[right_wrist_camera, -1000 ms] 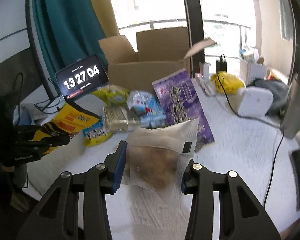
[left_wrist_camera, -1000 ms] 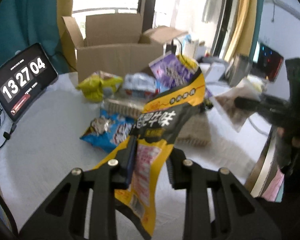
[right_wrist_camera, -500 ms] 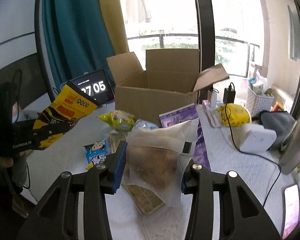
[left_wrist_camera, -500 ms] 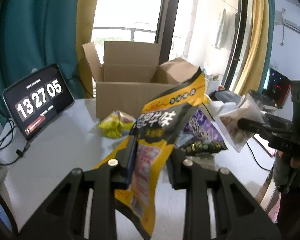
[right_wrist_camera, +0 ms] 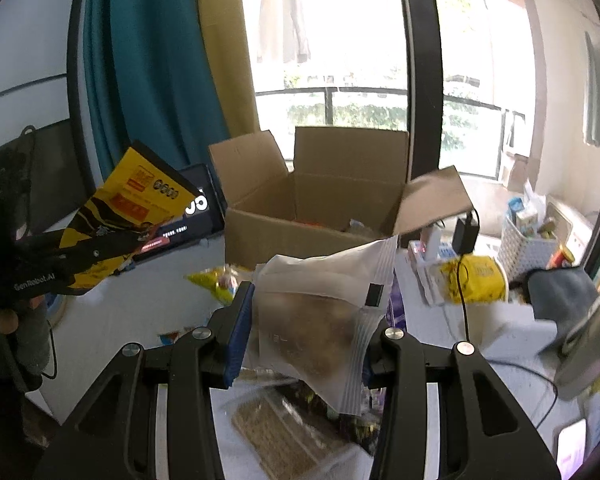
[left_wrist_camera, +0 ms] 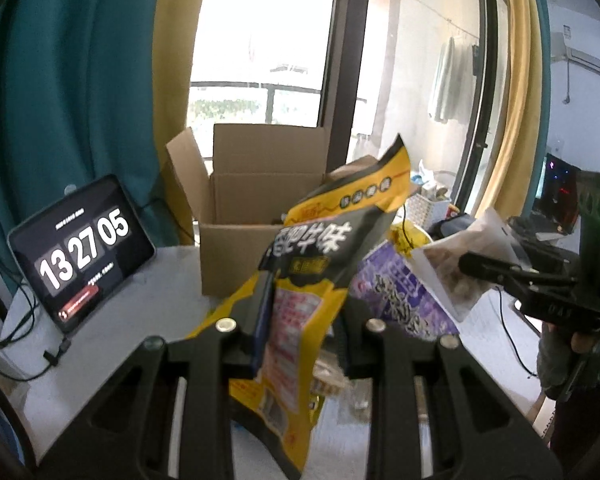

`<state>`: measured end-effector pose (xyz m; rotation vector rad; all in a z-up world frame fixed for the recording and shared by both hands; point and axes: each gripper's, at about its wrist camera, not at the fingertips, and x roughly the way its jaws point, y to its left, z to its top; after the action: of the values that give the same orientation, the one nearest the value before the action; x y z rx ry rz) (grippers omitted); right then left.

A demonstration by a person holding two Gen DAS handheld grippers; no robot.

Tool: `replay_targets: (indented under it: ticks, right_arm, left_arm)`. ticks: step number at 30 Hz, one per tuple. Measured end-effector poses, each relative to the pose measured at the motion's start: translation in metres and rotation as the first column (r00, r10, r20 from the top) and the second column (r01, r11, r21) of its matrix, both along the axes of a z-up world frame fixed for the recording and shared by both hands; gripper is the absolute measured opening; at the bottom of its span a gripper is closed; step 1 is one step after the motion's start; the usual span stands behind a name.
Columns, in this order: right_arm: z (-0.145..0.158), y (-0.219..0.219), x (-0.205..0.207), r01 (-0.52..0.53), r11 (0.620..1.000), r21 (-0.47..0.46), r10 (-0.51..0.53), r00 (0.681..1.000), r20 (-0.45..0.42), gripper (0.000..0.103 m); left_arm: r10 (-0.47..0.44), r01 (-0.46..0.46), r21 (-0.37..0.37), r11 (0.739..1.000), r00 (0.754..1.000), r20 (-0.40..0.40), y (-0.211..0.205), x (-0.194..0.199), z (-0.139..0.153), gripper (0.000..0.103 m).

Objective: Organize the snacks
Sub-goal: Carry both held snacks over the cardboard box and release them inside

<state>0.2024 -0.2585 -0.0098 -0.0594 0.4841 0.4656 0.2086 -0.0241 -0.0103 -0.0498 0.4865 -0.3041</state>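
Observation:
My left gripper (left_wrist_camera: 300,340) is shut on a yellow-and-black snack bag (left_wrist_camera: 328,248), which hangs tilted above the table. My right gripper (right_wrist_camera: 304,336) is shut on a clear zip bag (right_wrist_camera: 320,312) of brown snacks, also held in the air. An open cardboard box (right_wrist_camera: 300,224) stands behind both bags, flaps up, with some items inside. In the right wrist view the yellow-and-black snack bag (right_wrist_camera: 140,200) shows at the left, level with the box's rim. In the left wrist view the clear zip bag (left_wrist_camera: 460,264) hangs at the right, beside the box (left_wrist_camera: 236,208).
A tablet clock (left_wrist_camera: 80,248) leans left of the box. On the white table lie a purple bag (left_wrist_camera: 396,296), a yellow-green pack (right_wrist_camera: 216,280) and a cracker pack (right_wrist_camera: 284,436). A white basket (right_wrist_camera: 532,240), cables and a steel tumbler (right_wrist_camera: 592,344) crowd the right.
Both grippers have risen with their bags and tipped up toward the box. The snacks on the table have dropped low or out of view, and the box looms nearer.

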Motion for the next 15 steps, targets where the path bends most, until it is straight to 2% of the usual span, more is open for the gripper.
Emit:
replay_targets:
  ticks: [15]
  right_arm:
    - [0.038, 0.002, 0.060, -0.043, 0.998, 0.040, 0.038, 0.993, 0.115, 0.046]
  left_arm:
    - [0.048, -0.049, 0.015, 0.999, 0.998, 0.027, -0.007, 0.052, 0.014, 0.028]
